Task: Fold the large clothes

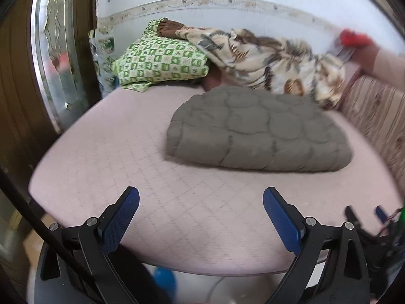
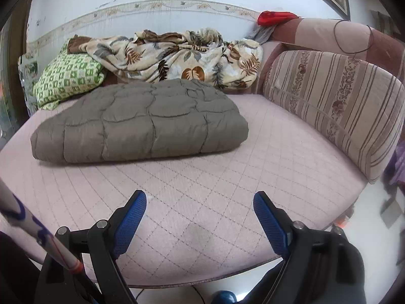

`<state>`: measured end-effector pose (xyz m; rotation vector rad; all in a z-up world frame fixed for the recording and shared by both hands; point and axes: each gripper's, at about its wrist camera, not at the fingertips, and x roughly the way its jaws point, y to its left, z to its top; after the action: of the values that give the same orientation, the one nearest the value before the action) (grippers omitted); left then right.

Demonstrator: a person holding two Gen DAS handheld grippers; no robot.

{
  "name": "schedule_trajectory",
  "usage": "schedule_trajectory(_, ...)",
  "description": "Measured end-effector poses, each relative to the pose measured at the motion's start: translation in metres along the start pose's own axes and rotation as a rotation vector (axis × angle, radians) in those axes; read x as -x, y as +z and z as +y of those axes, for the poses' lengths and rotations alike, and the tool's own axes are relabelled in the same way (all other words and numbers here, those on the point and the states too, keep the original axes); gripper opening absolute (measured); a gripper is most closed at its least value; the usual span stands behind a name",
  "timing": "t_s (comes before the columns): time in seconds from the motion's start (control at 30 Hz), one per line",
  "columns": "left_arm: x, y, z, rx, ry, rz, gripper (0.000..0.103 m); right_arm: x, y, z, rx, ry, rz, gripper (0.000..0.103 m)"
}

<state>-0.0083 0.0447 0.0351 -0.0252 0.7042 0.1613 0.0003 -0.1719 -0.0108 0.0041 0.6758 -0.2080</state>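
The folded quilt (image 2: pixel 136 121) is the landmark: a grey-brown padded bundle with curved stitching, lying flat on the pink quilted seat (image 2: pixel 207 192) of a sofa. Its folded edges are roughly squared, and its near long edge faces the cameras. Nothing touches it.

The left gripper (image 1: pixel 201 200) hangs over the seat's front edge, on the near side of the quilt and well apart from it. Its jaws are spread wide, blue pads facing each other, with only bare pink seat between them. The right gripper (image 2: pixel 200 202) is likewise on the near side of the quilt, off toward the quilt's right end, over the seat's front. Its jaws are also spread wide and grip nothing. In the left view the tips of the right gripper (image 1: pixel 367 212) show blurred at the lower right edge.

Behind the quilt, against the wall, lies a crumpled leaf-print blanket (image 2: pixel 182 55); its lower edge sits just beyond the quilt's far side. To the left of the quilt's far corner rests a green checked pillow (image 2: pixel 68 81), partly under the blanket. To the right of the quilt stands a striped back cushion (image 2: pixel 334 101), apart from it, with bare seat between. Farther behind, above the blanket's right end, a red cloth (image 2: pixel 274 16) lies on the sofa's top edge.
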Motion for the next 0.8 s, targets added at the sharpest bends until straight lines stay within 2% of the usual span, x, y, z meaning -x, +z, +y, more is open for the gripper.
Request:
schedule_trajectory(0.1,-0.013,-0.003,-0.003,-0.005,-0.012,0.053,0.098,-0.008,-0.002,0.001,0.011,-0.003,0.016,0.09)
schedule_trajectory(0.23,-0.03,-0.007,-0.008,-0.019,0.01,0.111,0.098,-0.017,-0.003,0.001,0.013,-0.005,0.044,0.09)
schedule_trajectory(0.8,-0.062,-0.017,-0.015,-0.034,0.005,0.21,0.098,-0.038,-0.011,0.012,0.055,0.001,0.104,0.09)
